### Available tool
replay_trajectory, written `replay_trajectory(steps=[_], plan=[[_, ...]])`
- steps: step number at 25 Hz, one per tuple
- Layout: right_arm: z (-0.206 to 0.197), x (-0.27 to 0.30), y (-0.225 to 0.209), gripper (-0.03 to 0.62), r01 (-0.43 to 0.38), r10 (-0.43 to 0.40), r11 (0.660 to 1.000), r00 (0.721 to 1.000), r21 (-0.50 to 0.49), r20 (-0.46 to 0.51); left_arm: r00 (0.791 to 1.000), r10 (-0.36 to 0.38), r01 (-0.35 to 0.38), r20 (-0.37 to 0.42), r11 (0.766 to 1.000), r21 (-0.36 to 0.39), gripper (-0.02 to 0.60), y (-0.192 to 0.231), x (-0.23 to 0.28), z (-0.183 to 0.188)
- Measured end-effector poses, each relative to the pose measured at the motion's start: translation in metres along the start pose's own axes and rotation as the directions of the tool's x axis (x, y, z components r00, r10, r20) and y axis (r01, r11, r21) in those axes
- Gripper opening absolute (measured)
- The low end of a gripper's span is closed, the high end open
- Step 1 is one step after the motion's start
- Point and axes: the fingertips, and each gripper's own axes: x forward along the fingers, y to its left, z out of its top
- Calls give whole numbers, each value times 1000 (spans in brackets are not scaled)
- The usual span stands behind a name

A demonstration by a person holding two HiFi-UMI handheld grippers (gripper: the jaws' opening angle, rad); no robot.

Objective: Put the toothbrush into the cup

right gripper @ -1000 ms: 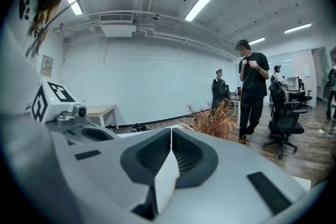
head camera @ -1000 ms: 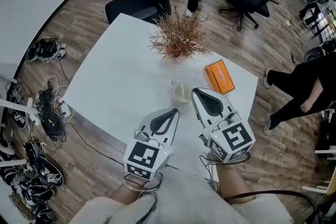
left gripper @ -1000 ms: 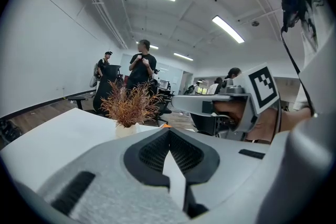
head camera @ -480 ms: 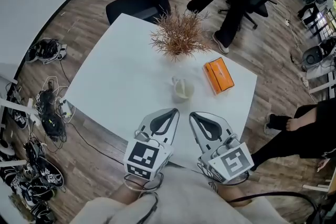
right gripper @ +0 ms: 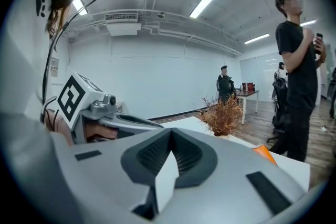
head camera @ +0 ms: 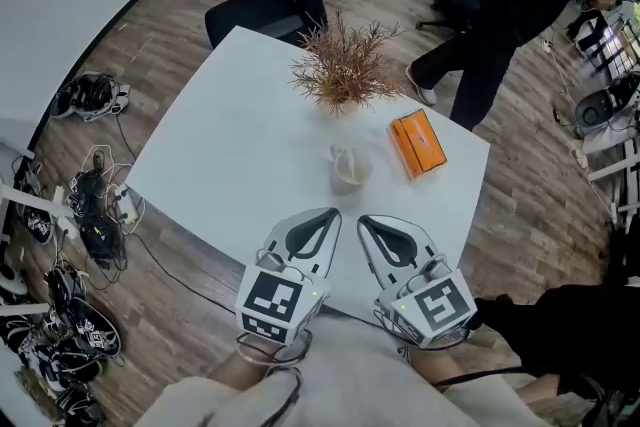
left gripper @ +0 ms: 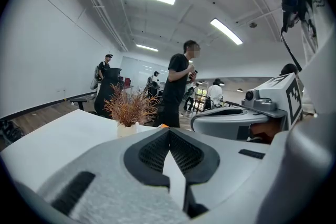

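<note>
A square white table (head camera: 230,135) stands on a floor of brown wooden planks (head camera: 170,45). At the far side of the table there is a black office chair (head camera: 270,5). To the far right a person in black clothes (head camera: 500,25) stands on the floor. On the floor at the left lie black cables and dark shoes (head camera: 90,205).

On the far part of the table stands a bushy, dry, red-brown plant in a pale pot (head camera: 345,70). The left gripper (head camera: 333,212) and the right gripper (head camera: 366,221), both grey with black pads, are side by side over the near edge of the table. In each gripper view the two jaws are pressed together along the whole pad, and nothing is between them.

Right of the middle of the table lies a flat orange box (head camera: 417,143). Just left of it, and between the plant and the grippers, stands a small pale, half-clear cup (head camera: 352,175), well apart from both grippers. A thin pale piece (head camera: 335,155) rises at the far-left rim of the cup. It is too small to tell whether this is the toothbrush or a handle.
</note>
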Motion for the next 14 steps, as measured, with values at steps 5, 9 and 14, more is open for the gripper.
replay_trajectory(steps=[5,9,14], plan=[[1,-1,3,17,0,0,1000,1000,-3,5,1000,-2,2,3,1000,1,8,-1,-3,0],[1,-1,8,17,-2,2,1000,1000,8,1,1000,-5,5,4,1000,2,9,-2,-5,-1],[-5,-3,6,17,25,-24,1000,999,11,-25,1000,0,0,7,1000,-4,9,0,-8,1]])
